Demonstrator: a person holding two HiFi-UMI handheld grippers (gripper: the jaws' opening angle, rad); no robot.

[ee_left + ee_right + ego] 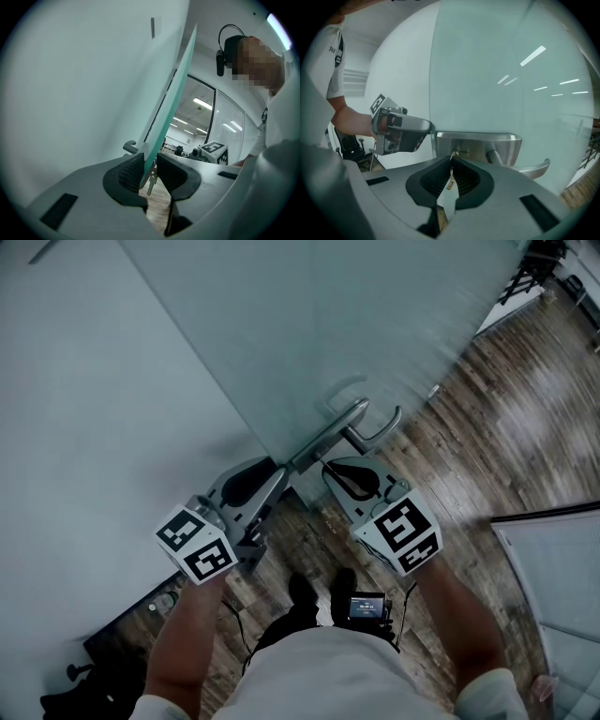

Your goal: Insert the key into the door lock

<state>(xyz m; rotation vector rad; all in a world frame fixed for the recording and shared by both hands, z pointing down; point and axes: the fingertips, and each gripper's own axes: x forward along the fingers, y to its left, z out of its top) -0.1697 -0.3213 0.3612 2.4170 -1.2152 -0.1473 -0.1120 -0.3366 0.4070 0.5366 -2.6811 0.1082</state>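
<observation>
Door: a tall frosted pale-green glass door (281,334), seen edge-on from the head view above a brown wood-plank floor (487,427).
Lock plate: a brushed-steel rectangular lock plate (487,143) at the door's edge, with a curved steel lever handle (534,166) on its right.
Left gripper: the grey two-jaw left gripper (149,169) straddles the door's edge, one black ridged pad closed against each face of the glass.
Right gripper: the grey right gripper (451,172) faces the lock plate, its pads pinched together on the key.
Key: a small silver metal key (452,159). Its long axis runs in line with the jaws and its tip points at the plate's keyhole (454,152) and meets it. How deep it sits cannot be told.
</observation>
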